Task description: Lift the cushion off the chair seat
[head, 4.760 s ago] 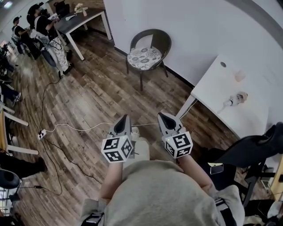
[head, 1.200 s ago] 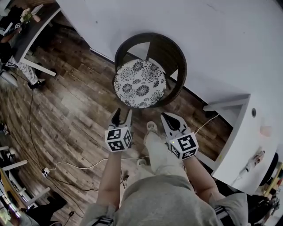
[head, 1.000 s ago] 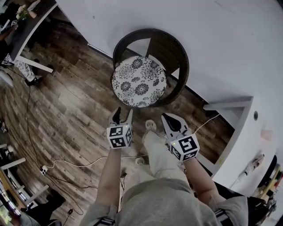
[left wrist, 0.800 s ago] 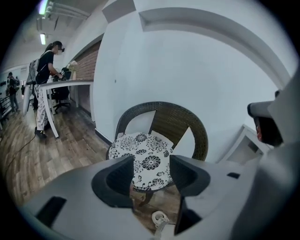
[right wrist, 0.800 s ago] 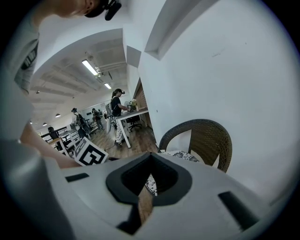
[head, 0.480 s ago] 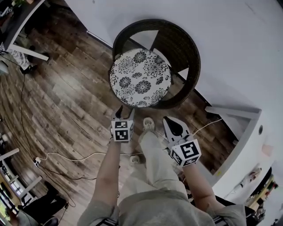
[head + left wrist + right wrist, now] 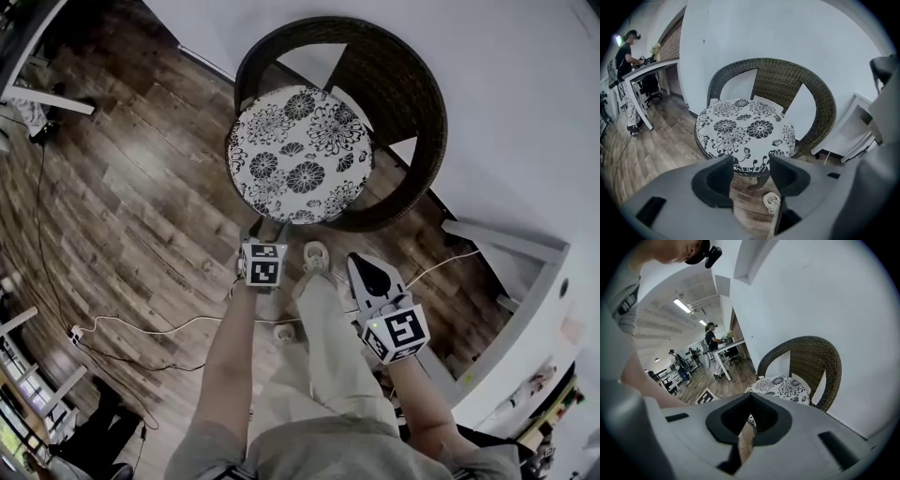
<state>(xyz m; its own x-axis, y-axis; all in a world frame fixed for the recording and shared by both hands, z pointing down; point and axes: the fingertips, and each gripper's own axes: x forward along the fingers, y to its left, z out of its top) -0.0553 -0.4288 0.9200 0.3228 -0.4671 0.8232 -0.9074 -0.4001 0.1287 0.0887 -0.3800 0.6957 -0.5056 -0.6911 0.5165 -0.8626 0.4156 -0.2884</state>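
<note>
A round cushion (image 7: 300, 155) with a black-and-white flower print lies on the seat of a dark wicker chair (image 7: 412, 84) against the white wall. My left gripper (image 7: 260, 234) is just short of the cushion's near edge, a little below it and not touching it. In the left gripper view the cushion (image 7: 745, 131) fills the space beyond the left gripper (image 7: 751, 168), which is open and empty. My right gripper (image 7: 364, 267) hangs further back over the floor. In the right gripper view it (image 7: 751, 397) is shut on nothing, with the cushion (image 7: 783, 386) off ahead.
A white table (image 7: 511, 253) stands right of the chair. A white cable (image 7: 141, 328) trails over the wooden floor at the left. The person's shoe (image 7: 316, 255) is between the grippers. Far left, a person stands at a white desk (image 7: 647, 70).
The person has walked up to the chair, which now looks larger and closer. My left gripper has reached forward to the cushion's near edge. The right gripper has stayed back.
</note>
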